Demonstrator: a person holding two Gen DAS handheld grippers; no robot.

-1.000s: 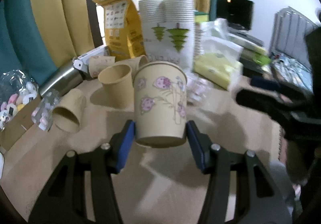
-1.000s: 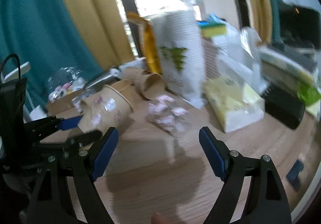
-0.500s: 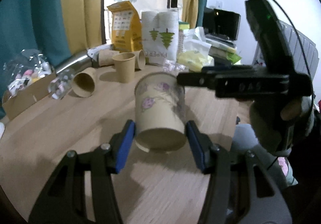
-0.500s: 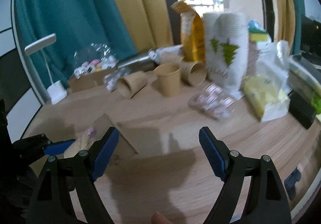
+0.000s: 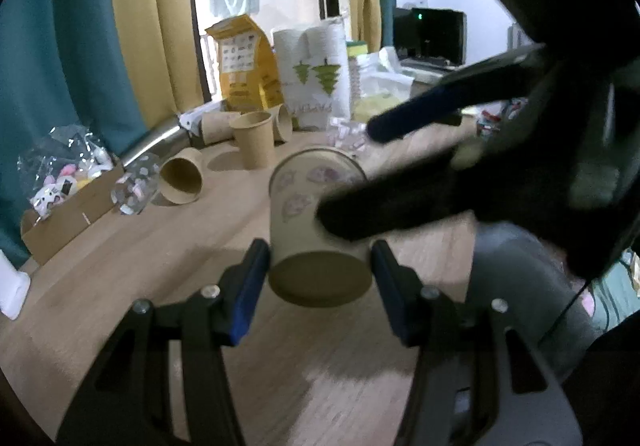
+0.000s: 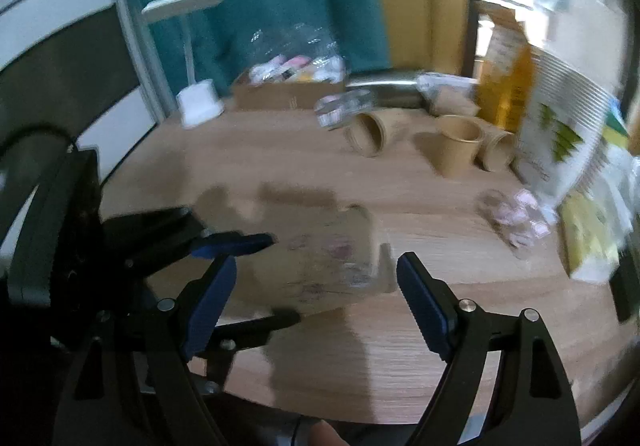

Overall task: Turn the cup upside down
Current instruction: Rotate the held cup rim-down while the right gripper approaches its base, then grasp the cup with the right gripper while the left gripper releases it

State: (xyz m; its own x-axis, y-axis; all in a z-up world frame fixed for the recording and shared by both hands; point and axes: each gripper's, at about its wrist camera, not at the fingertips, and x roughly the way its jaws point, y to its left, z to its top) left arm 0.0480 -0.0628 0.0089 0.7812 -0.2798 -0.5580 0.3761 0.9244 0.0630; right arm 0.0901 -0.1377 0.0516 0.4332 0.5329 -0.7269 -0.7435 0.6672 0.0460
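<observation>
A tan paper cup with pink flower prints (image 5: 308,218) is held in my left gripper (image 5: 318,278), which is shut on its base end; its flat bottom faces the camera and its mouth points away. In the right wrist view the same cup (image 6: 320,262) lies on its side in the air above the table, blurred. My right gripper (image 6: 312,286) is open with its blue pads on either side of the cup, not touching it. In the left wrist view the right gripper's fingers (image 5: 404,122) cross in front of the cup from the right.
Plain brown paper cups (image 5: 254,140) stand and lie at the back of the wooden table (image 5: 120,246), beside a cup sleeve bag (image 5: 312,82), a yellow bag (image 5: 240,62), a cardboard box (image 5: 68,206) and a white lamp (image 6: 198,102).
My right gripper has swung left and closed in around the cup held by the left gripper. The left gripper still holds the cup, tilted a little more with its bottom toward the camera.
</observation>
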